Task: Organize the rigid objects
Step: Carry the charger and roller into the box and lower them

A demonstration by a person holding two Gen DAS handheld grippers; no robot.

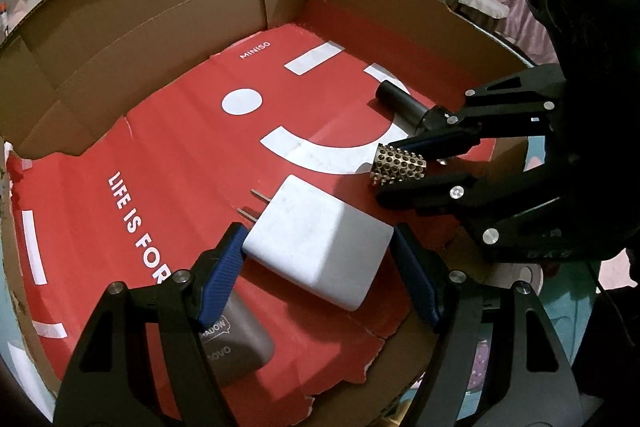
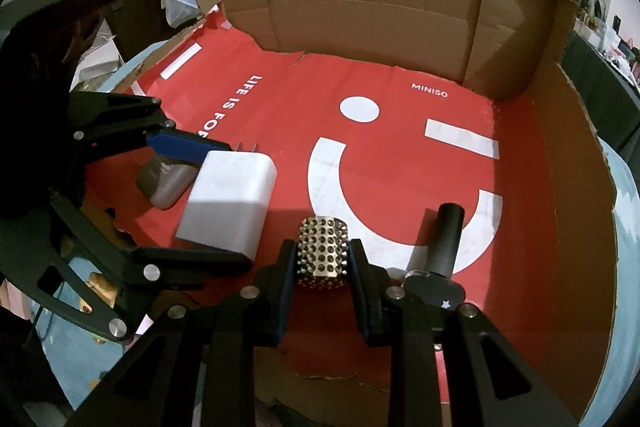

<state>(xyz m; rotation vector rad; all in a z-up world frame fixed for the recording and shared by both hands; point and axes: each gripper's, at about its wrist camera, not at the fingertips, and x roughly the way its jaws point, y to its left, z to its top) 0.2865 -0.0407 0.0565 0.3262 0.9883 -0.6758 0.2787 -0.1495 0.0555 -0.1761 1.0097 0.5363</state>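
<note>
Rigid objects lie on the red printed floor of an open cardboard box, whose brown walls stand up at the back and along the right side. Furthest left, a grey-brown charger with partly hidden lettering rests flat near the torn front edge of the red liner; in the left wrist view it sits partly under the left finger of the left gripper. Beside it, a white wall plug adapter sits between that gripper's blue pads, its two metal prongs pointing toward the words LIFE IS FOR; the pads touch both of its sides, so the left claw is closed on the adapter at a fairly wide spread. In the right wrist view the same adapter overlaps the grey-brown charger and looks tilted, though whether it is lifted off the floor cannot be told. Further right, a silver studded cylinder is clamped between the narrow-set fingers of the right gripper, its axis pointing away from the camera. Rightmost, a black cylindrical tube lies on the white smile mark, just beside the right gripper's outer finger, with a small dark piece bearing a white star at its near end.
</note>
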